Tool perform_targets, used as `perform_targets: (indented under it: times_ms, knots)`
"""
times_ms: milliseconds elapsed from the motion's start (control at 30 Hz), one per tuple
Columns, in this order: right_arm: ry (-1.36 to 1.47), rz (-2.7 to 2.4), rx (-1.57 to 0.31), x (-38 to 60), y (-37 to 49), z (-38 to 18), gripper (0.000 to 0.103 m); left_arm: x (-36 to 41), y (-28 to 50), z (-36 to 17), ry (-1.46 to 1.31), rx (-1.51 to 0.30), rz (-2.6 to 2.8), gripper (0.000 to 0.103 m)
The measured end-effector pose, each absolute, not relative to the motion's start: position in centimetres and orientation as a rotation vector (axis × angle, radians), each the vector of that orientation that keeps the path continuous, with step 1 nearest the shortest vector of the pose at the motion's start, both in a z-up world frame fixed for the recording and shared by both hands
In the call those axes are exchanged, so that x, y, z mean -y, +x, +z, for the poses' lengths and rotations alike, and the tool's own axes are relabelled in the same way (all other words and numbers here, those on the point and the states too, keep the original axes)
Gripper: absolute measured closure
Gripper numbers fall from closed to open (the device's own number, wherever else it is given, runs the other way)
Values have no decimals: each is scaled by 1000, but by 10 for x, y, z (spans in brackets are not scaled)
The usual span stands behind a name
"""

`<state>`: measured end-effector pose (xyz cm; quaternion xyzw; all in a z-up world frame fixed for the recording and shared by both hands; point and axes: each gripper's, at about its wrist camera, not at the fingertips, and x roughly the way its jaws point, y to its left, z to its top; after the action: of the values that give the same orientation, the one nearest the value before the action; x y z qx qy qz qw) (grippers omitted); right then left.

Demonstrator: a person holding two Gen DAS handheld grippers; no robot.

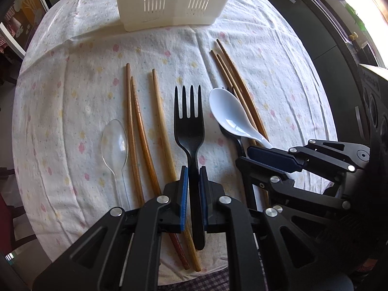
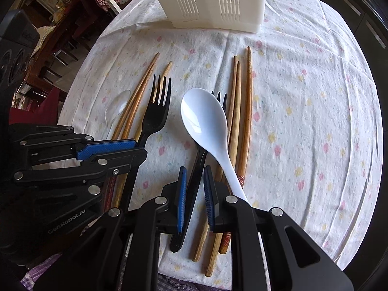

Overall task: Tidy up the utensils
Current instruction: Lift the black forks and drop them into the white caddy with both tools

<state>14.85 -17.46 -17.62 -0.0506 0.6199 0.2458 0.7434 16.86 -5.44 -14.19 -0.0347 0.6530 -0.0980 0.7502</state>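
The left gripper (image 1: 193, 169) is low over the table, and its two blue pads are pressed on the thin handle of a black fork (image 1: 189, 126). The fork points away toward the far side, with its prongs flat over the flowered cloth (image 1: 72, 77). The right gripper (image 2: 195, 169) sits just beside it. Its blue pads stand a little apart, one on each side of the handle of a second black fork (image 2: 197, 169), and I cannot tell if they touch it. A white spoon (image 2: 206, 121) lies on top of this second fork, and its handle runs back over the gripper's right finger. Left of the first fork lie three wooden chopsticks (image 1: 143, 133), side by side. A clear plastic spoon (image 1: 114, 143) lies left of those, touching the nearest stick or very close to it. Right of the white spoon lie three more brown chopsticks (image 2: 246, 121), close together. At the far side of the table stands a white basket (image 1: 167, 0) with long slots in its wall, well apart from the forks and spoons.
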Motion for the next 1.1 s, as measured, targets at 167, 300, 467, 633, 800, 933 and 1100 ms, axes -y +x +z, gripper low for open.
perform_targets:
  times_ms: [167,300,467,633,800,933,1100]
  knots:
    - [-160,512,-1315,165,149,-177,93,52,165,-138,-71,-1415,-222,94]
    - [-93,548,-1308,169,149,-178,93,51,163,-131,-66,-1400,-223,94]
    - [55,631,-1269,189,147,-160,93,48,160,-118,-67,-1377,-230,94]
    - [223,730,-1224,209,147,-146,93,44,158,-97,-75,-1332,-243,94]
    - [349,781,-1199,224,154,-144,93,42,159,-72,-83,-1285,-252,94]
    - [371,776,-1132,236,155,-127,93,42,163,-45,-91,-1223,-261,94]
    - [367,762,-980,249,147,-89,93,39,174,3,-94,-1095,-266,94]
